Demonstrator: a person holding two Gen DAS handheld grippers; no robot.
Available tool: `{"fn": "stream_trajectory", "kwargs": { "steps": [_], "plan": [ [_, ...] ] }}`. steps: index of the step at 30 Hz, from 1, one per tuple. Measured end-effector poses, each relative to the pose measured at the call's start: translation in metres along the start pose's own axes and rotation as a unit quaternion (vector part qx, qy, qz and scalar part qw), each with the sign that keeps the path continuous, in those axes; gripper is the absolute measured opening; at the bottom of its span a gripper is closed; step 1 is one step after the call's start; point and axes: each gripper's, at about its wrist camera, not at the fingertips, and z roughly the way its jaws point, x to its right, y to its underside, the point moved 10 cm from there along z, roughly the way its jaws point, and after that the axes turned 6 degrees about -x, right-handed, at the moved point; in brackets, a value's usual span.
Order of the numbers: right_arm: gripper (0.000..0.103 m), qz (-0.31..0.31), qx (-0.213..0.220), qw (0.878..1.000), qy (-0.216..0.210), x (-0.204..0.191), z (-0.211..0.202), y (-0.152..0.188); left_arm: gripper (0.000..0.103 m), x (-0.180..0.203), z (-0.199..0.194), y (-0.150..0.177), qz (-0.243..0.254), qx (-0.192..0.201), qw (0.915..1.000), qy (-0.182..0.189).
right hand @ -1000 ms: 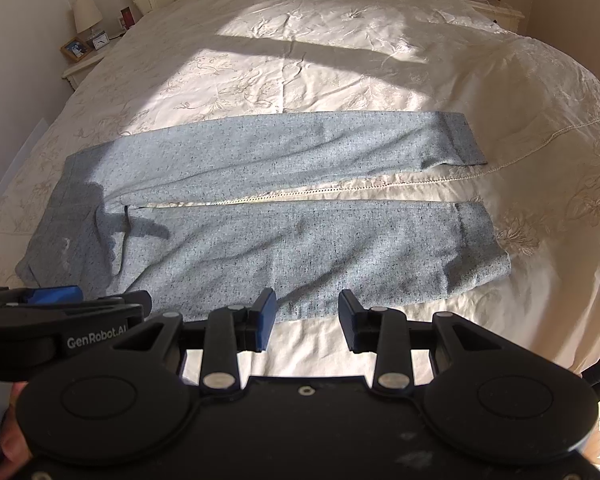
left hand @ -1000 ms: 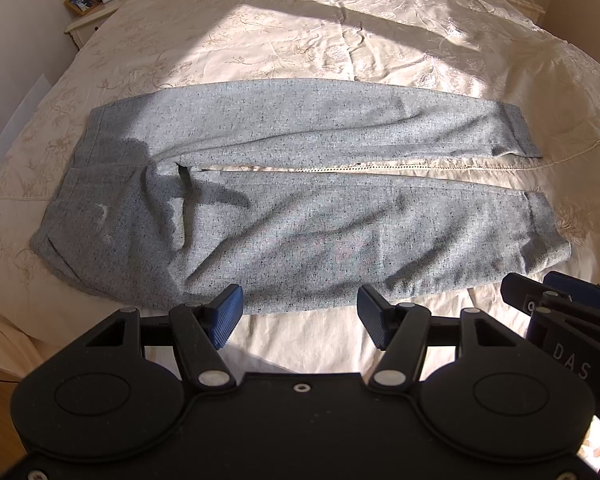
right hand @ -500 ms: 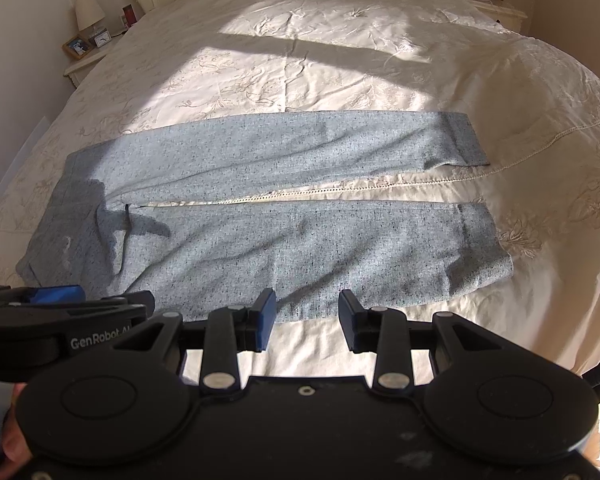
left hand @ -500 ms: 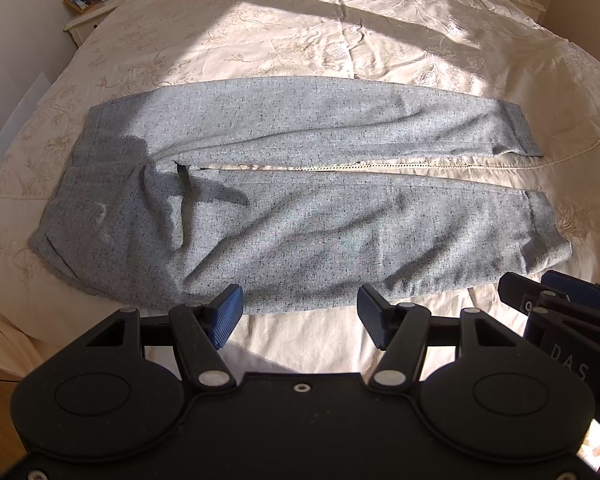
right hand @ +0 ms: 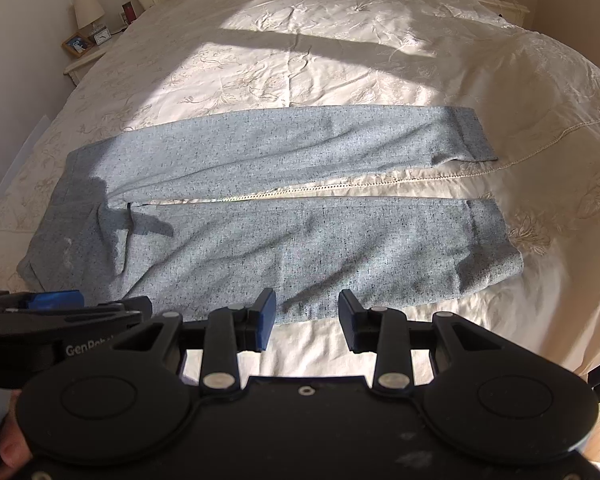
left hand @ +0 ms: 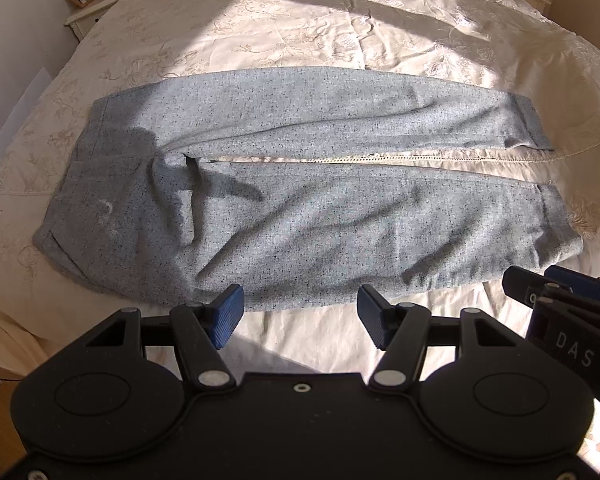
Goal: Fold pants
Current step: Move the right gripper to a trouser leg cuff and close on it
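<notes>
Both tongs, left tongs point(left hand: 300, 316) and right tongs point(right hand: 307, 320), gape wide and empty at the near edge of my grey pants point(left hand: 300, 208), spread flat, legs apart, on the bed point(left hand: 340, 28). No fold made yet, by my reading.

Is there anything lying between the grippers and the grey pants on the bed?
Nothing visible. Only bare bedspread separates the open left gripper and right gripper from the near edge of the pants, which lie flat and uncovered.

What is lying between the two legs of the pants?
Only a strip of bare bedspread with its stitched hem line shows between the two legs of the pants; nothing else lies there. Both wrist views show it.
</notes>
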Motion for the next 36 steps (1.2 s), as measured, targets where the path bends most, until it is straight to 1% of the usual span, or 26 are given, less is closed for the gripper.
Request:
{"fn": "stream_trajectory", "kwargs": {
  "steps": [2, 8, 12, 15, 18, 20, 22, 23, 25, 27, 30, 33, 36],
  "plan": [
    [0.037, 0.006, -0.007, 1.0, -0.003, -0.002, 0.005, -0.001, 0.064, -0.011, 0.003, -0.002, -0.004, -0.004, 1.0, -0.006],
    [0.037, 0.012, -0.04, 0.999, 0.004, -0.015, 0.03, -0.001, 0.064, -0.049, 0.02, -0.008, -0.023, -0.017, 0.9996, -0.001],
    [0.037, 0.013, -0.067, 0.997, 0.021, -0.025, 0.052, 0.002, 0.064, -0.077, 0.037, -0.011, -0.019, -0.029, 0.9994, -0.004],
    [0.037, 0.018, -0.054, 0.998, 0.027, -0.033, 0.061, 0.0, 0.064, -0.096, 0.047, -0.015, -0.015, -0.023, 0.9996, -0.011],
    [0.037, 0.034, -0.019, 0.998, 0.044, -0.035, 0.064, -0.005, 0.064, -0.11, 0.057, -0.022, -0.006, -0.01, 0.9998, -0.018],
    [0.037, 0.04, -0.009, 0.997, 0.064, -0.031, 0.067, -0.006, 0.064, -0.112, 0.064, -0.029, 0.011, -0.001, 0.9999, -0.008],
    [0.037, 0.056, -0.009, 0.995, 0.079, -0.025, 0.072, -0.004, 0.064, -0.11, 0.072, -0.035, 0.029, -0.004, 0.9996, 0.006],
    [0.037, 0.067, -0.013, 0.994, 0.081, -0.021, 0.075, -0.001, 0.064, -0.107, 0.078, -0.039, 0.043, -0.009, 0.9989, 0.018],
    [0.037, 0.091, -0.028, 0.991, 0.091, -0.012, 0.082, 0.004, 0.064, -0.099, 0.086, -0.043, 0.069, -0.015, 0.9971, 0.029],
    [0.037, 0.11, -0.037, 0.988, 0.105, -0.001, 0.086, 0.009, 0.063, -0.092, 0.091, -0.048, 0.095, -0.014, 0.9949, 0.031],
    [0.037, 0.121, -0.03, 0.984, 0.13, 0.017, 0.084, 0.013, 0.062, -0.083, 0.095, -0.053, 0.121, -0.007, 0.9923, 0.027],
    [0.037, 0.126, -0.032, 0.979, 0.16, 0.041, 0.084, 0.018, 0.062, -0.076, 0.095, -0.054, 0.126, -0.006, 0.9916, 0.026],
    [0.037, 0.131, -0.034, 0.973, 0.185, 0.073, 0.082, 0.019, 0.062, -0.07, 0.096, -0.052, 0.112, -0.012, 0.9933, 0.025]
  ]
}}
